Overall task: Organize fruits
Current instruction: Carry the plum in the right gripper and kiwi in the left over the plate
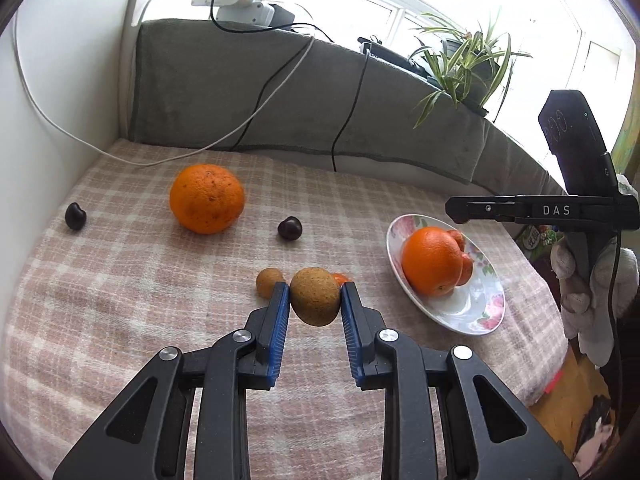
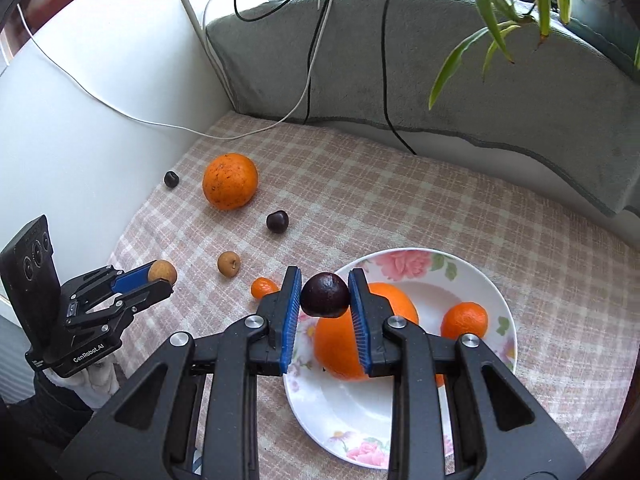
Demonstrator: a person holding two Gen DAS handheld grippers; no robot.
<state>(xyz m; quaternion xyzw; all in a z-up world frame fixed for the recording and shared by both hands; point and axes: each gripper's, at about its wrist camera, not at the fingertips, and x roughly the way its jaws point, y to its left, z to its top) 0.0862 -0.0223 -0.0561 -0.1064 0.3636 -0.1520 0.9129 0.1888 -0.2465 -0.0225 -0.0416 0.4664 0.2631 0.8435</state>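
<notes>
The right gripper (image 2: 325,295) pinches a dark cherry (image 2: 325,295) directly above the near-left rim of the flowered plate (image 2: 496,280), whose open bowl lies toward five o'clock from the jaws. The left gripper (image 1: 315,297), clamped on a tan longan (image 1: 315,297), sits well apart, with the plate at its three o'clock.

My left gripper (image 1: 315,296) fills the lower middle of its frame, blue pads clamped on a brown fruit (image 1: 315,296); my right gripper (image 2: 325,295) sits lower centre of its own view, tilted downward, pads pinching a dark round fruit (image 2: 325,295).
</notes>
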